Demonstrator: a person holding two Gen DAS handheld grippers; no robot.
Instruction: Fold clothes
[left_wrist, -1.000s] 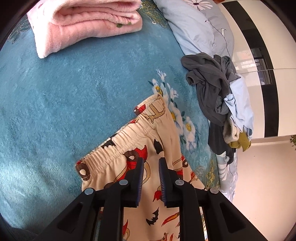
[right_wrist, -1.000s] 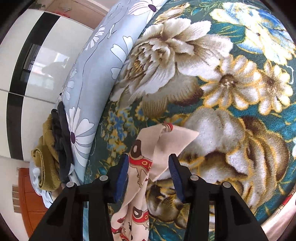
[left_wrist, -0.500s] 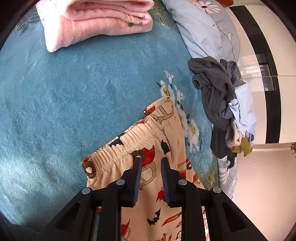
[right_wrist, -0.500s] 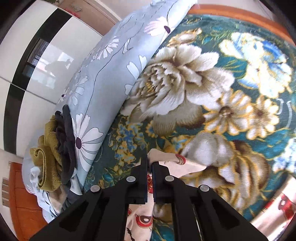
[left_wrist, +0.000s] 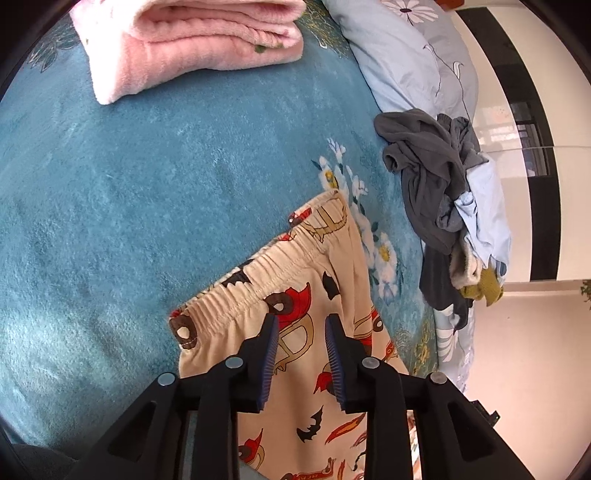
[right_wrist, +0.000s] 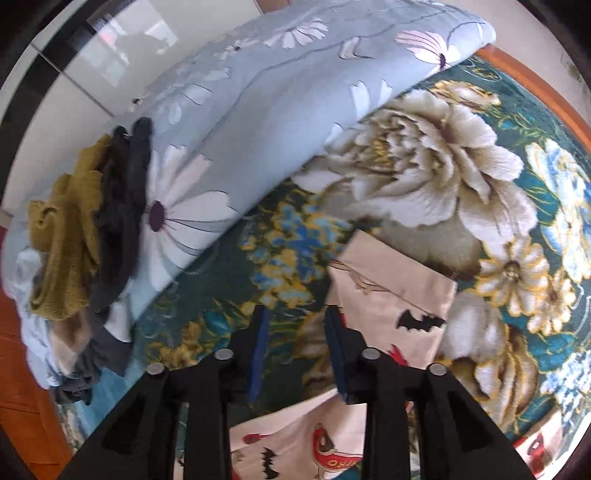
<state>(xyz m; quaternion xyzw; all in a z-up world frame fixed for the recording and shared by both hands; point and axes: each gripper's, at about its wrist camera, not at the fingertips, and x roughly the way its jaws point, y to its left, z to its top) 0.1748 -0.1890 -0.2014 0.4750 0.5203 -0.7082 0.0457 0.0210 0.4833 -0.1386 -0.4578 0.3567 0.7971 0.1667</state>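
One pair of printed pants (left_wrist: 317, 295) is lying flat on the bed (left_wrist: 147, 192). Two grippers, left gripper (left_wrist: 301, 354) and right gripper (right_wrist: 295, 350), are opening, both gripping nothing.

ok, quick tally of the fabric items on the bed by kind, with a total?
Folded pink fleece garment: 1
Beige cartoon-print elastic-waist shorts: 1
Pale blue floral quilt: 1
Heap of unfolded clothes, grey, light blue and mustard: 1 heap, pieces inside too tangled to count
Total: 4
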